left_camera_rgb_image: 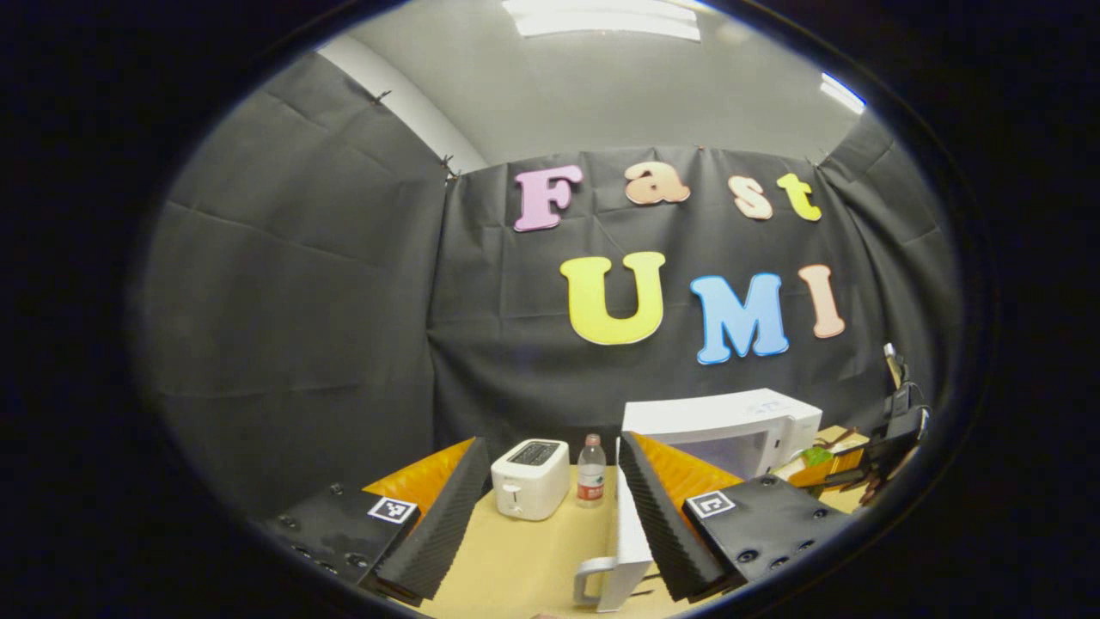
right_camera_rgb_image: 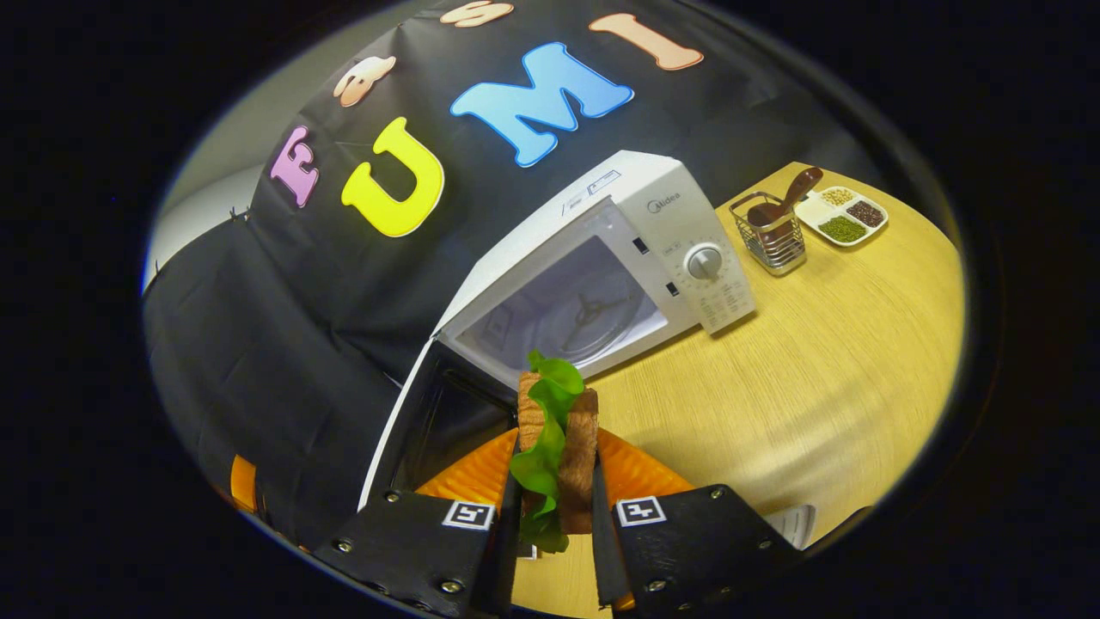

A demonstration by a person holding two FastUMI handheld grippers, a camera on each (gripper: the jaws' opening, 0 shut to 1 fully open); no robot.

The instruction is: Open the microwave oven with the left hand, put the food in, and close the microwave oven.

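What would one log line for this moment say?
door: open | left gripper: open | right gripper: shut on sandwich | sandwich: outside microwave

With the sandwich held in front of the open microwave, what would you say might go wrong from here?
1. The green lettuce hangs loose from the brown bread sandwich in the right gripper; it could catch the white microwave oven cavity edge.
2. The open white microwave door stands beside the open left gripper; a bump could swing it.
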